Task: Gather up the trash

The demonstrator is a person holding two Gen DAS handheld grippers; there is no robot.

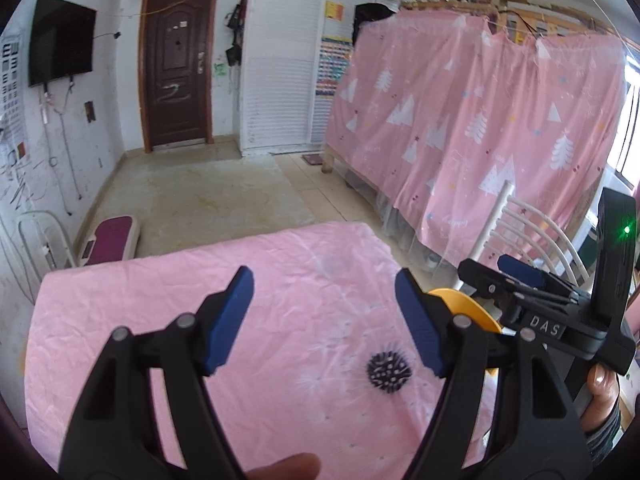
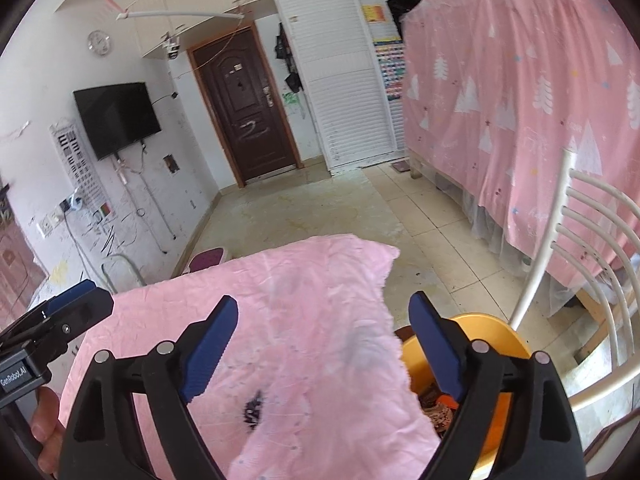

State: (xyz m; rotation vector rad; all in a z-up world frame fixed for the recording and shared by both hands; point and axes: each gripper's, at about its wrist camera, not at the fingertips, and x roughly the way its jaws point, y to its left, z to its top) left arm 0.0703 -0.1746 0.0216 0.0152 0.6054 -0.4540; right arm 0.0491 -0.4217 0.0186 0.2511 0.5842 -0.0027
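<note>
A black spiky ball with white dots lies on the pink tablecloth; in the right wrist view it shows as a dark patch on the cloth. An orange bin stands beside the table's right edge with scraps inside; its rim shows in the left wrist view. My left gripper is open above the cloth, the ball just inside its right finger. My right gripper is open over the table's edge and the bin, and also shows from the left wrist view.
A white chair stands right of the bin. A pink curtain with white trees hangs along the right. Tiled floor lies beyond the table, with a brown door, a wall TV and a maroon scale.
</note>
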